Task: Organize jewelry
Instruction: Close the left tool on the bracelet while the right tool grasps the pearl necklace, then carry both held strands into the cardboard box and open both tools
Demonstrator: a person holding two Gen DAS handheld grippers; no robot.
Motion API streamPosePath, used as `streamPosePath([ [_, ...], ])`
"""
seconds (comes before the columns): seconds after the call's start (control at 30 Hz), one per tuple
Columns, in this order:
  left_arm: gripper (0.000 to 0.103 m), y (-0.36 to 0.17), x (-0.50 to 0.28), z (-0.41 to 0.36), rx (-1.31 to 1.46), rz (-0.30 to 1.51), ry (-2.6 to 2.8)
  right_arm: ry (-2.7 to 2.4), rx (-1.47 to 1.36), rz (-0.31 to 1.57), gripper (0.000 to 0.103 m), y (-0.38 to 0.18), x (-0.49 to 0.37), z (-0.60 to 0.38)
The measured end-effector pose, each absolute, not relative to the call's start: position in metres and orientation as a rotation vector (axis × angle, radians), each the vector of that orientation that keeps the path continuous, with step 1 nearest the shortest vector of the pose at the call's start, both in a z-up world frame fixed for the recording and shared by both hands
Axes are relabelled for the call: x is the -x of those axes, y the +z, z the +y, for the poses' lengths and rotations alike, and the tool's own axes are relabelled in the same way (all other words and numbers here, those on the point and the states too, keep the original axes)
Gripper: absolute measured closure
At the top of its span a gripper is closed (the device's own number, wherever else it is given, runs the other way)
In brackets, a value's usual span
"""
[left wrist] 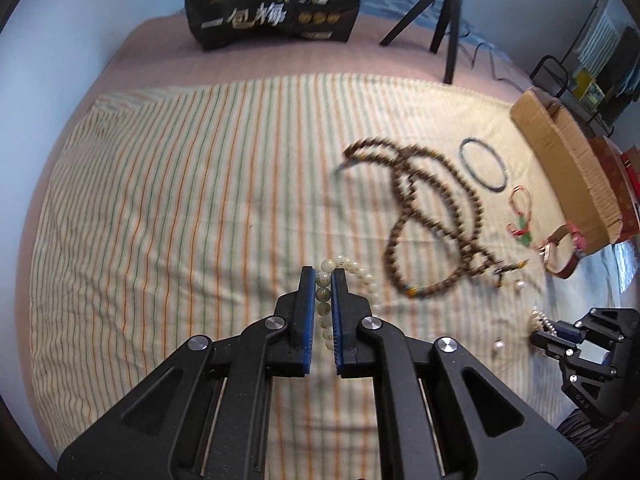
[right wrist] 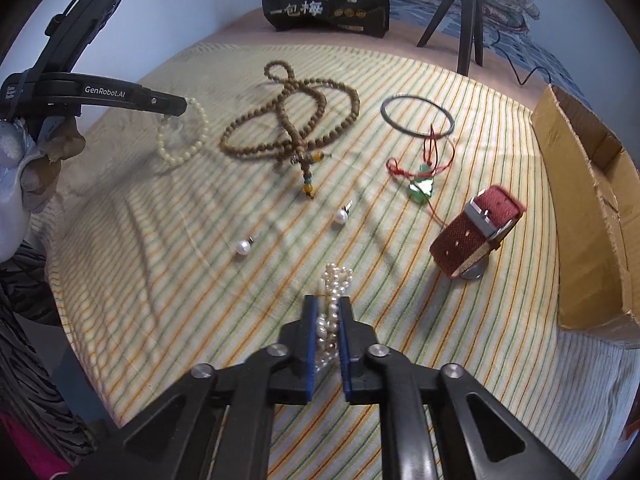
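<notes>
Jewelry is clamped in both your claws: the left gripper [left wrist: 323, 274] pinches the pale bead bracelet [left wrist: 352, 270], the right gripper [right wrist: 327, 304] pinches the pearl strand [right wrist: 335, 280], both over the striped cloth [left wrist: 180, 200].
Raise each slowly so the smooth round beads don't slip from the flat blue pads; the stiff cardboard box [right wrist: 580, 184] looks the likely home. Matte wooden mala [right wrist: 292, 120], thin bangle [right wrist: 416, 120], woven red watch strap [right wrist: 476, 232] lie loose.

Striped cloth [right wrist: 160, 280] matt woven; pearl earrings [right wrist: 242, 247] glossy; box [right wrist: 580, 208] rough cardboard; claws' pads blue plastic.
</notes>
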State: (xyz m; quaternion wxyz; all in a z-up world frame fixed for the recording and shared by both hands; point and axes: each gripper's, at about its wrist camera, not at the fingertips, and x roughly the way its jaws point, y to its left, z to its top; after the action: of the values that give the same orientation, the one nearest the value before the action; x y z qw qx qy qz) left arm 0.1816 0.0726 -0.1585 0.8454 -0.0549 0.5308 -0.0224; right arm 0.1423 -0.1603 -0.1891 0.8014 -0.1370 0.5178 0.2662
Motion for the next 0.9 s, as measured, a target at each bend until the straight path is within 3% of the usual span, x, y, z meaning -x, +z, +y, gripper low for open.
streamPosePath([
  [0.57, 0.098, -0.082, -0.174, 0.054, 0.187, 0.932, -0.144, 0.530, 0.177, 0.902, 0.098, -0.111, -0.156, -0.177],
  [0.9, 0.098, -0.050, -0.182, 0.005, 0.125, 0.853, -0.237, 0.402, 0.117, 0.800, 0.098, -0.067, -0.179, -0.228],
])
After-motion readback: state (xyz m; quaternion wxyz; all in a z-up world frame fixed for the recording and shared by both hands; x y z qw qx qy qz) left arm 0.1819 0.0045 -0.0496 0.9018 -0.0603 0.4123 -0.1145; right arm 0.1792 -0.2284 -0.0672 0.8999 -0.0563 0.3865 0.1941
